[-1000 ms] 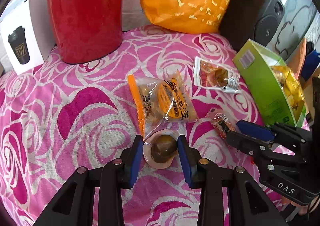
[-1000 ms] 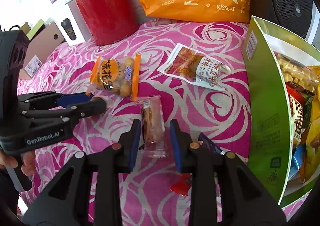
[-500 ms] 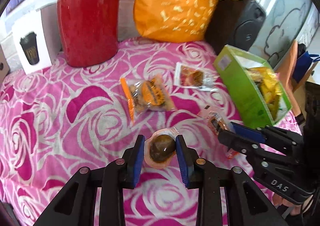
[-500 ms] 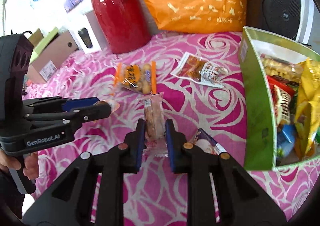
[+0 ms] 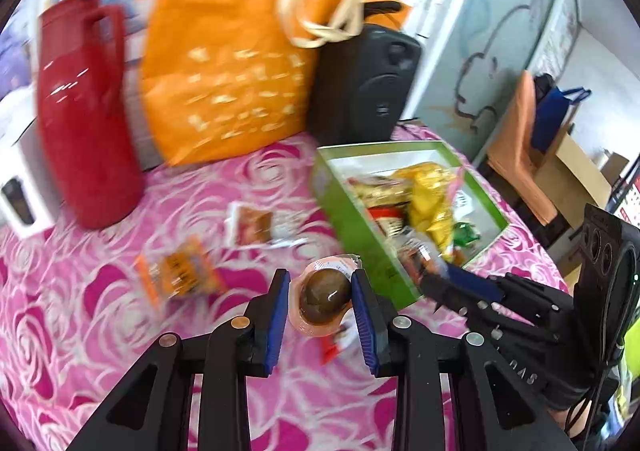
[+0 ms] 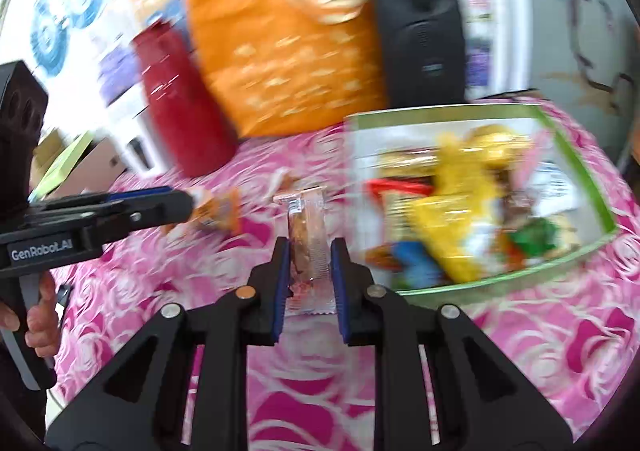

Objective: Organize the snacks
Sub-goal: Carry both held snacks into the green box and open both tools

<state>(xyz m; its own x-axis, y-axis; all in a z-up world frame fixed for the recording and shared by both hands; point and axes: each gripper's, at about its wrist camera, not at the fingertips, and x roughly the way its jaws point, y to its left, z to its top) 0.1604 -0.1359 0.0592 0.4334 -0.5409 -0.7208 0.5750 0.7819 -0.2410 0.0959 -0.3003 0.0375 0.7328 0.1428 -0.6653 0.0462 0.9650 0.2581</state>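
Note:
My left gripper (image 5: 320, 291) is shut on a round brown snack in a clear pink-rimmed cup (image 5: 323, 296), held above the pink floral cloth near the green box (image 5: 352, 223). My right gripper (image 6: 309, 259) is shut on a long clear-wrapped biscuit bar (image 6: 308, 235), lifted beside the green box (image 6: 576, 167), which holds several snack packs. In the left wrist view the right gripper (image 5: 436, 279) reaches to the box's near corner. An orange snack pack (image 5: 180, 271) and a white-and-red pouch (image 5: 260, 223) lie on the cloth.
A red jug (image 5: 84, 119), an orange tote bag (image 5: 228, 67) and a black speaker (image 5: 364, 87) stand along the back. A white carton with a cup picture (image 5: 20, 191) sits far left. A red wrapper (image 5: 332, 347) lies under the left gripper. A hand (image 6: 36, 315) holds the left gripper's handle.
Both grippers have lifted their snacks off the cloth and swung right toward the green box. The views are motion-blurred.

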